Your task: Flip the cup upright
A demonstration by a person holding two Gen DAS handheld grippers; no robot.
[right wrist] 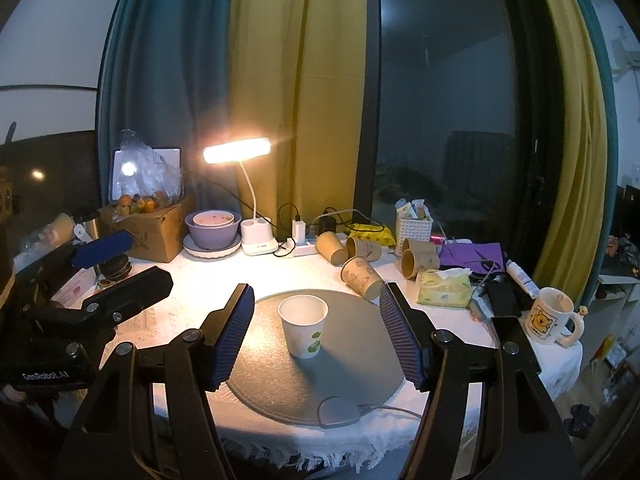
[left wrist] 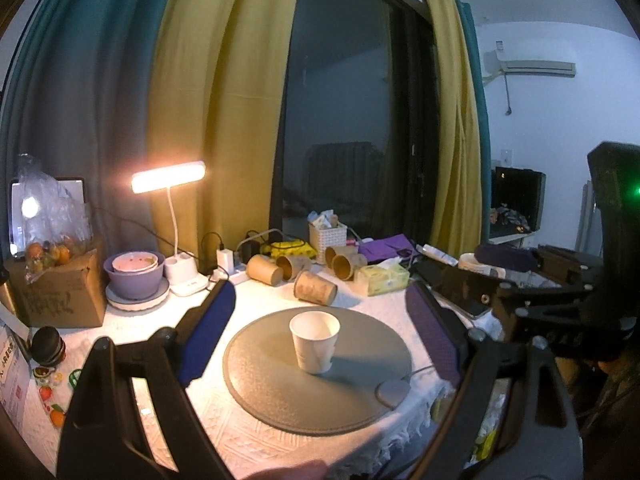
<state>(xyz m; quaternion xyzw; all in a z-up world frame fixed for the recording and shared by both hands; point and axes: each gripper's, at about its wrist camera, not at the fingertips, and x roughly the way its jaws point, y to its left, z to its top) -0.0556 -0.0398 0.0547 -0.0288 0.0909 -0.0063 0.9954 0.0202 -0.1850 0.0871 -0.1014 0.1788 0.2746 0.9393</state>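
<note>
A white paper cup stands upright, mouth up, on a round grey mat. It also shows in the right wrist view, with a green print on its side, on the same mat. My left gripper is open and empty, its blue pads well apart on either side of the cup and nearer to me. My right gripper is open and empty, its pads flanking the cup without touching it. The right gripper's body shows at the right of the left wrist view.
Several brown paper cups lie on their sides behind the mat, by a tissue pack. A lit desk lamp, purple bowls, a cardboard box, a white basket and a bear mug crowd the table's edges. A small grey puck with a cable lies on the mat's near edge.
</note>
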